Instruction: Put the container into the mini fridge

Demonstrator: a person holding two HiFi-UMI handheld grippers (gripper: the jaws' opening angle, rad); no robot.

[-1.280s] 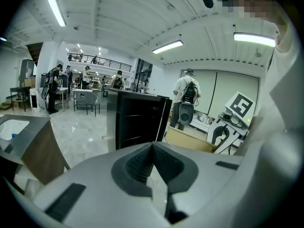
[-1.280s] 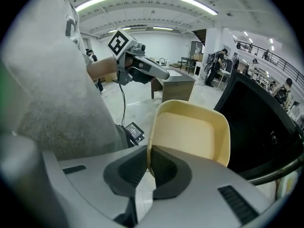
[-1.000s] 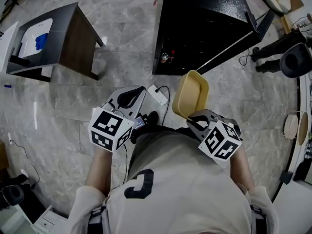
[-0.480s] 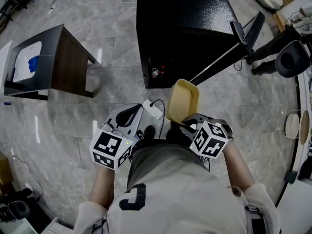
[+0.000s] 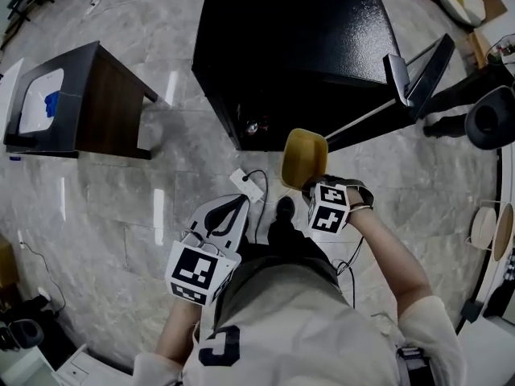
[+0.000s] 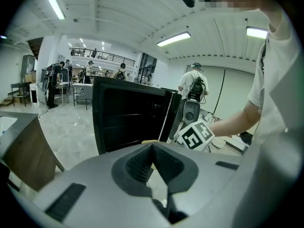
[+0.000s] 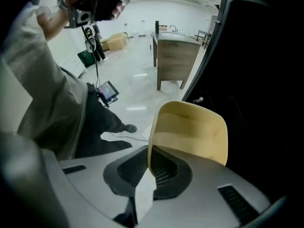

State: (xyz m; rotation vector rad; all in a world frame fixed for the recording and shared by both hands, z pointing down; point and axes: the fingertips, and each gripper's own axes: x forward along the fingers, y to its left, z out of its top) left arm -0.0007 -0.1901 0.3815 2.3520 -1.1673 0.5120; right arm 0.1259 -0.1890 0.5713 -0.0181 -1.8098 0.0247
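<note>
Right gripper (image 5: 311,185): you are pinching the yellow container (image 5: 303,156) by its rim, jaws almost together, holding it on edge just before the black mini fridge (image 5: 298,47). Left gripper (image 5: 238,205): you are carrying it closed and empty.

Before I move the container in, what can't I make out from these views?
Mini fridge interior: head view, hidden under its own top; right gripper view, plain black.
Where the right gripper pinches the container: head view, hidden under the gripper itself.
Container, left gripper view: only a yellow sliver past the left gripper.
</note>
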